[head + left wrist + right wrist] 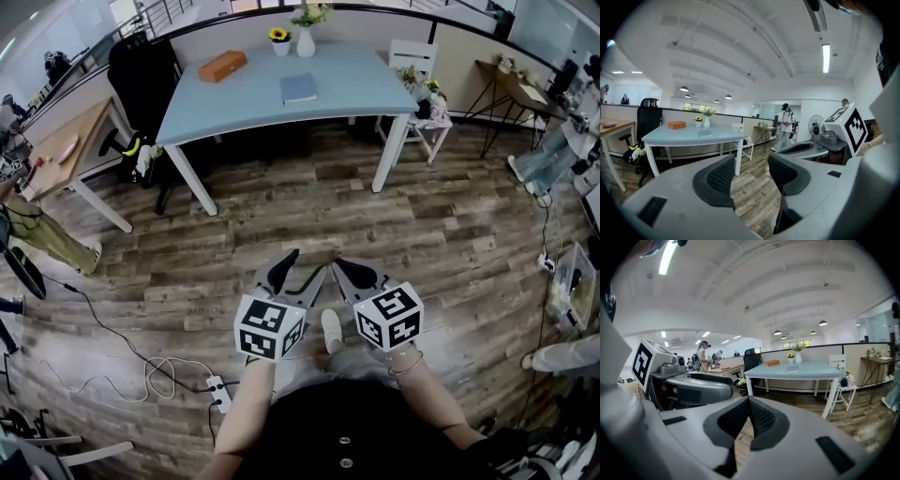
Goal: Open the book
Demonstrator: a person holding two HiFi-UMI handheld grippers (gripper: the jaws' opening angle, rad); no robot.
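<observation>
Presently: closed blue book (299, 88) flat on pale-blue bench (361, 94); left gripper (309, 262) jaws released, empty; right gripper (339, 263) jaws clenched, empty.

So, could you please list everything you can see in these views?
table: one, light blue, ahead across the floor
book: one, blue, closed, flat on the table
box: one, orange, table's left part
vase: one, white, table's far edge
flowerpot: one, white, yellow flower, beside the vase
office chair: one, black, left of the table
power strip: one, white, on the floor
left gripper: grey, jaws open, empty
right gripper: grey, jaws shut, empty
</observation>
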